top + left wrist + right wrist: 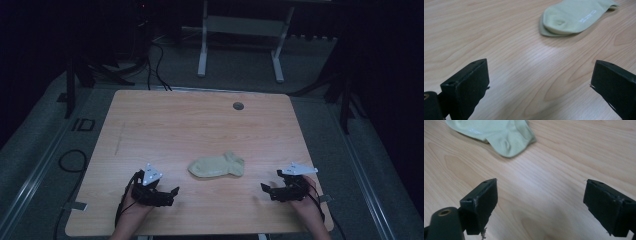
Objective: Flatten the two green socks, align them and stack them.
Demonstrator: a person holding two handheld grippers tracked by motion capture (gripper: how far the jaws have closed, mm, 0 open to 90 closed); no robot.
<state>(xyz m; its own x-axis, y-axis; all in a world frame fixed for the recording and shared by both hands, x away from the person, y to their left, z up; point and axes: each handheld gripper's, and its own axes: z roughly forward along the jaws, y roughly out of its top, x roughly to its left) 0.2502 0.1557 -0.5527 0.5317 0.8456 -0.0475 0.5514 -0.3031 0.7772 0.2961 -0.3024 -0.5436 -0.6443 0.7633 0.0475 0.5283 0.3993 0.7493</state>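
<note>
While both hands rested low over the near edge of the wooden table (pixel 150 120), the left gripper (pixel 172 192) and the right gripper (pixel 265 188) pointed inward toward each other with a pale green sock (pixel 216 165) lying flat between and a little beyond them. Each gripper's 2 black jaws stood wide apart and released, with bare tabletop between them and nothing grasped. From the left gripper's own view, the sock (pixel 576 16) lay ahead of the fingertips and off toward the right-hand finger (pixel 616 86), well clear of both pads, its rounded toe end nearest and a small line of white print on its upper side. From the right gripper's own view, the sock (pixel 499 132) lay ahead of the fingertips and off toward the left-hand finger (pixel 480 205), again apart from the pads, with its heel pocket nearest. Seen from the high view, neither set of fingertips touched the sock; each sat near one of its ends. A small grey round grommet (pixel 238 106) sat in the tabletop far beyond the sock.
</note>
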